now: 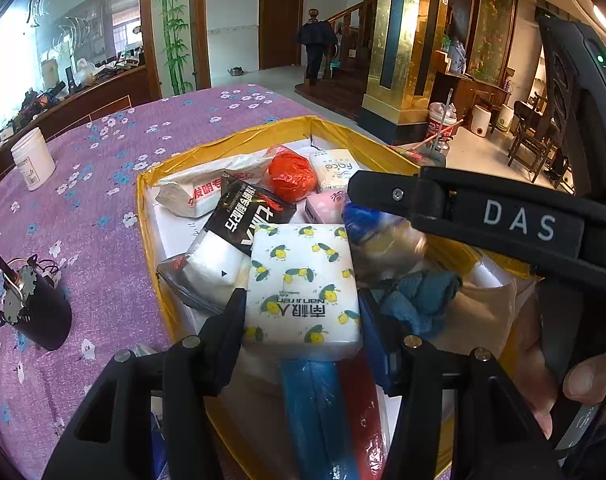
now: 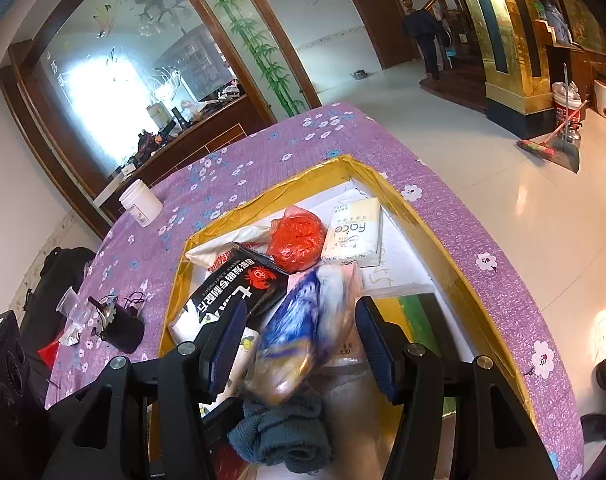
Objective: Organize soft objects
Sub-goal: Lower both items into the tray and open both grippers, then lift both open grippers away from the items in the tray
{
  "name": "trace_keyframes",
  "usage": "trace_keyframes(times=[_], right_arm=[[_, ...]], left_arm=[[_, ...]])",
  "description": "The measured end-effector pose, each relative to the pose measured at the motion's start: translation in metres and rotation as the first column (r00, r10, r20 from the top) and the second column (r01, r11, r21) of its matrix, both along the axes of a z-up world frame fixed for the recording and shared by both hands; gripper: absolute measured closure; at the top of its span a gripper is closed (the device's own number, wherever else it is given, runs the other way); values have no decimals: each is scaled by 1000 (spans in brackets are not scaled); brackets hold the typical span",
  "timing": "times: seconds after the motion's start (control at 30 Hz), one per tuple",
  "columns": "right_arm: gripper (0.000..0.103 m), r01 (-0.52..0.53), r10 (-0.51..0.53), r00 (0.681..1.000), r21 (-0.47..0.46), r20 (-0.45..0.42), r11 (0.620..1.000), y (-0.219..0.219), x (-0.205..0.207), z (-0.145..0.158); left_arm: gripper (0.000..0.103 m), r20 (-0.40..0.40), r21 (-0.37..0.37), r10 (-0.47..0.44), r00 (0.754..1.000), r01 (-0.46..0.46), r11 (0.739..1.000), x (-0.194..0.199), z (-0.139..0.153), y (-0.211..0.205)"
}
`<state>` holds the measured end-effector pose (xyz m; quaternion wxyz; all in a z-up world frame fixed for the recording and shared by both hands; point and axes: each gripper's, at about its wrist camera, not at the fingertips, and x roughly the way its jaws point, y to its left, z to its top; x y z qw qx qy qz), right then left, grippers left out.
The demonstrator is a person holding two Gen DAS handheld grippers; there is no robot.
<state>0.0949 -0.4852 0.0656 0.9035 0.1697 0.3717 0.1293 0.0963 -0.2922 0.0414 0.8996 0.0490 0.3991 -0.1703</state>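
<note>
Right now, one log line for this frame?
left fingers: clamped on lemon-print tissue pack | right fingers: open around blue bag | both over yellow box

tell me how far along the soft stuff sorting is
Done: the yellow-rimmed box already holds several soft packs, such as the red bag and the face tissue pack.
In hand: the left gripper is clamped on the lemon-print tissue pack; the blurred blue-and-white bag sits between the right gripper's jaws, apparently untouched.
Left: placing those two.
</note>
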Motion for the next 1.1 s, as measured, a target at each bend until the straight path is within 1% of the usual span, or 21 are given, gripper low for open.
trace_keyframes(times=[0.13,0.17,0.2,0.27,0.3,0.53,0.63,0.8,0.97,1.1], right_arm=[[42,8,-8,1000,7,10,1000,-2,-3,1],[42,10,-11,1000,7,13,1000,-2,-4,1],[42,13,-13,1000,6,19,1000,-2,-5,2],[42,20,-20,999,0,29,1000,-4,-8,3],[42,24,-24,999,-4,33,1000,-4,-9,3],[42,52,-52,997,3,61,999,-10,-21,8],[42,59,-60,996,9,68,998,-13,-27,9],[42,62,-62,996,11,69,998,-13,-37,10],[39,70,-71,995,13,74,997,-16,-47,13],[38,75,-76,994,15,78,997,-18,-54,15]], left_arm=[[50,3,3,-1,1000,1,1000,0,1,0],[47,5,4,0,1000,0,1000,-1,2,0],[42,11,7,1,1000,-1,1000,-1,3,0],[36,30,12,5,1000,-5,1000,-2,5,1],[35,42,18,5,999,-5,1000,-3,7,0],[33,94,60,0,996,-6,998,-11,11,-5],[31,109,68,0,994,-7,998,-13,13,-7],[31,140,91,-1,990,-12,996,-19,14,-11],[30,167,113,2,986,-21,993,-24,16,-12],[26,198,131,1,980,-27,991,-31,19,-14]])
